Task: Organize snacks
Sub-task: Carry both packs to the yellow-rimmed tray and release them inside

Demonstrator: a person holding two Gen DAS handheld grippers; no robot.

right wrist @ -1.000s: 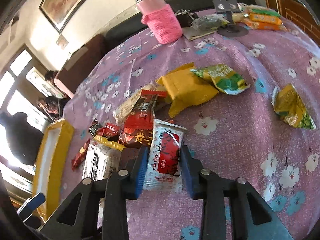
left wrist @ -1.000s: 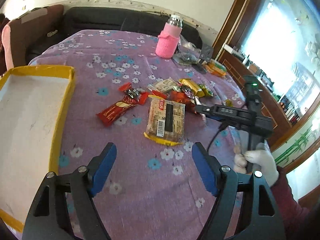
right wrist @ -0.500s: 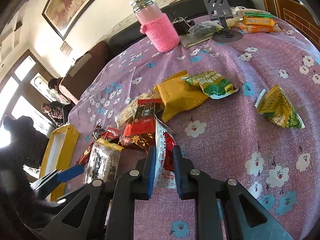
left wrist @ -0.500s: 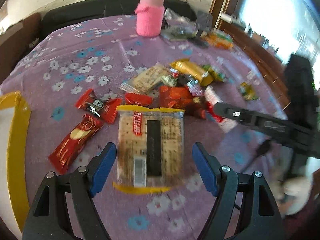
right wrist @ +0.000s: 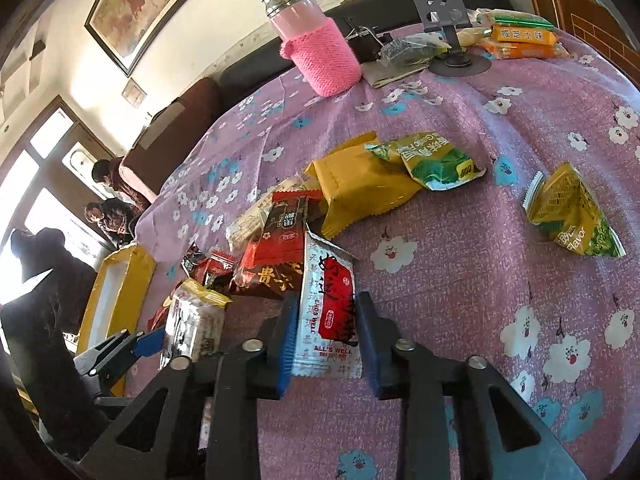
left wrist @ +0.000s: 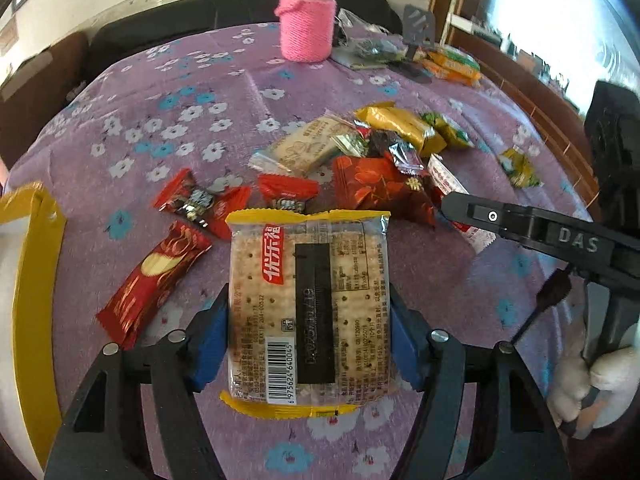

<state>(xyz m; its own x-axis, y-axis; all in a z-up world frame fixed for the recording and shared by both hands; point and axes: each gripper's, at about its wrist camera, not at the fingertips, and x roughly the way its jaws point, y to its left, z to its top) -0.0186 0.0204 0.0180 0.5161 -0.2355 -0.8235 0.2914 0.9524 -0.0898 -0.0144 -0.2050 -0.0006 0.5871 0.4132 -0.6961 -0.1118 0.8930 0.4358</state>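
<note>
My left gripper (left wrist: 308, 328) is shut on a clear cracker pack with yellow ends (left wrist: 308, 308), its blue pads against both long sides. The pack also shows in the right wrist view (right wrist: 194, 326). My right gripper (right wrist: 326, 340) is shut on a white and red sachet (right wrist: 328, 308), which stands on edge between the pads. A heap of snack packs (left wrist: 372, 176) lies on the purple flowered tablecloth (left wrist: 180, 92) just beyond. The yellow-rimmed tray (left wrist: 38, 280) is at the left edge.
A pink-sleeved bottle (left wrist: 307, 20) stands at the back. A phone stand (right wrist: 448, 24) and orange packs (right wrist: 520, 40) sit at the far right. Two green-yellow packs (right wrist: 572, 212) lie apart on the cloth. People stand by the window (right wrist: 108, 200).
My left gripper moved forward over the cracker pack and closed on its sides. My right gripper closed on the sachet, which now stands on edge in its pads.
</note>
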